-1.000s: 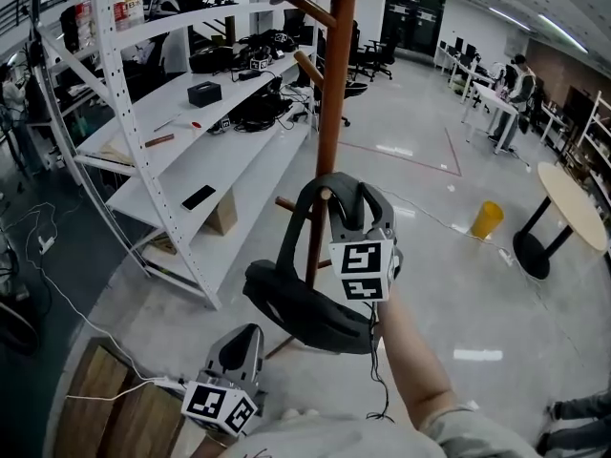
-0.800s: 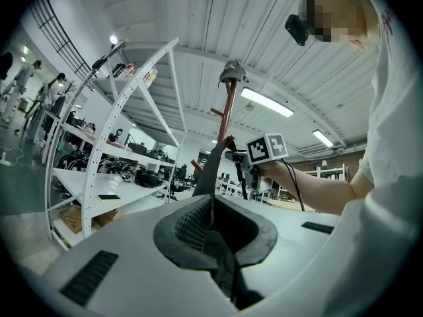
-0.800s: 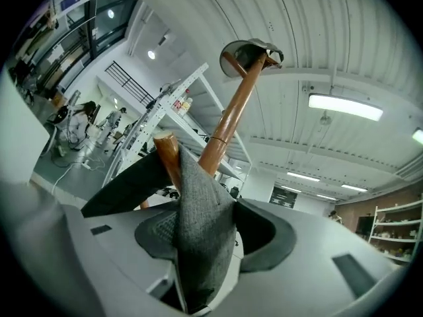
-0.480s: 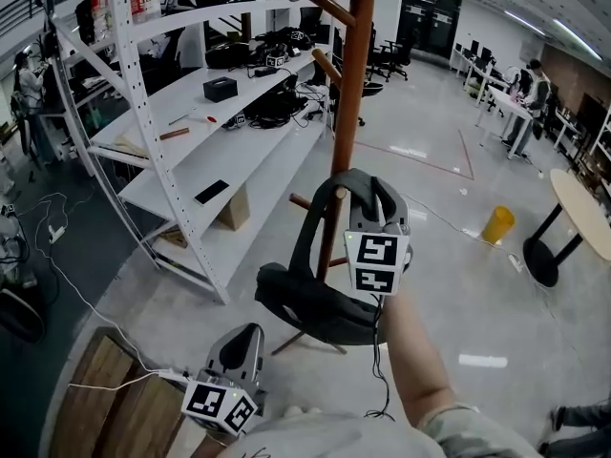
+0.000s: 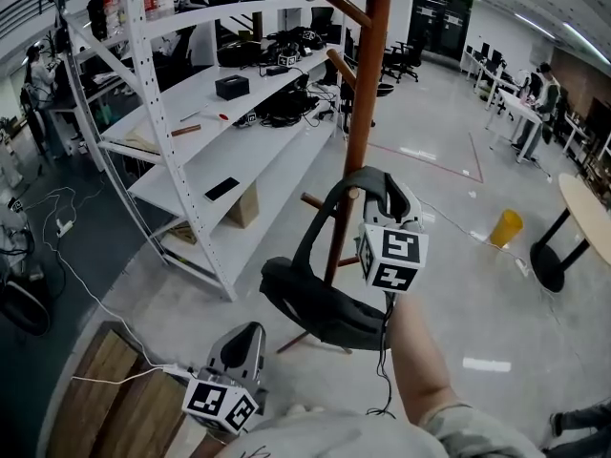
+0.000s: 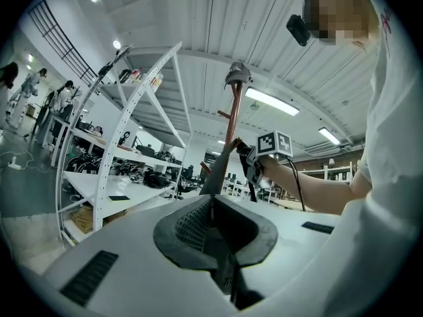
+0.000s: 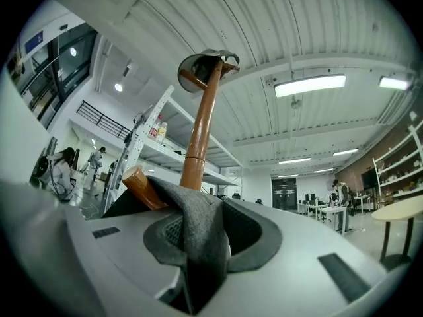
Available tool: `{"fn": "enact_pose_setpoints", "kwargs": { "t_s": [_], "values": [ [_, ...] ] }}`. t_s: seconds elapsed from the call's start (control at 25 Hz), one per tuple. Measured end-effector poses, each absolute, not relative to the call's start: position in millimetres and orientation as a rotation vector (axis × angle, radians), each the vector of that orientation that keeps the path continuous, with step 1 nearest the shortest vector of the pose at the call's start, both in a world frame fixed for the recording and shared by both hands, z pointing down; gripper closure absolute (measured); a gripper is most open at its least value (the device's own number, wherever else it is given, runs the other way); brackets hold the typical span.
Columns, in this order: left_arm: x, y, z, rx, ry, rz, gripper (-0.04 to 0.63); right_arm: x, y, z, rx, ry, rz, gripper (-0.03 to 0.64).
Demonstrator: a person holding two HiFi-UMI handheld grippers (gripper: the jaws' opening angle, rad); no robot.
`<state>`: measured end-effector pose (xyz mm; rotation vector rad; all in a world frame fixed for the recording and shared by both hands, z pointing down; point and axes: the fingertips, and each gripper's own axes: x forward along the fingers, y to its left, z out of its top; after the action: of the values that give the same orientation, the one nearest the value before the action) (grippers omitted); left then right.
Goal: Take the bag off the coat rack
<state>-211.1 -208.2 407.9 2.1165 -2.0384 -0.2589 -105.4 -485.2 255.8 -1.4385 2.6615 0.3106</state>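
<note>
A black bag (image 5: 315, 305) hangs by its grey strap (image 5: 329, 208) from a wooden peg (image 7: 142, 185) low on the brown coat rack pole (image 5: 368, 84). My right gripper (image 5: 374, 191) is at the top of the strap loop, beside the peg. Its jaws are closing, and in the right gripper view (image 7: 205, 269) the strap (image 7: 201, 233) fills the gap between them. My left gripper (image 5: 246, 343) hangs low near my body, well away from the bag. Its jaws (image 6: 221, 259) are together with nothing between them. A grey cap (image 7: 208, 61) tops the rack.
White metal shelving (image 5: 191, 132) with cables and boxes stands left of the rack. A wooden board (image 5: 105, 399) lies on the floor at lower left. A yellow bin (image 5: 505, 227) and a round table (image 5: 587, 213) are at the right. People stand at desks far back.
My right gripper, on the strap, has shifted a little up and to the right in the head view, and the bag went with it. The left gripper has stayed put.
</note>
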Motion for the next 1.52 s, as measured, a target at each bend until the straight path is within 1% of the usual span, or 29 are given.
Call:
{"fn": "enact_pose_setpoints", "kwargs": {
  "t_s": [0.56, 0.88, 1.52],
  "values": [
    [-214, -200, 408, 2.121, -2.025, -0.269, 0.568, -110, -470, 237, -1.301, 2.614, 0.067, 0.520],
    [-218, -187, 409, 2.109, -2.039, -0.282, 0.568, -109, -445, 212, -1.206, 2.582, 0.038, 0.525],
    [-221, -173, 412, 2.178, -1.977, -0.290, 0.568, -93, -386, 193, -1.110, 2.521, 0.019, 0.525]
  ]
}}
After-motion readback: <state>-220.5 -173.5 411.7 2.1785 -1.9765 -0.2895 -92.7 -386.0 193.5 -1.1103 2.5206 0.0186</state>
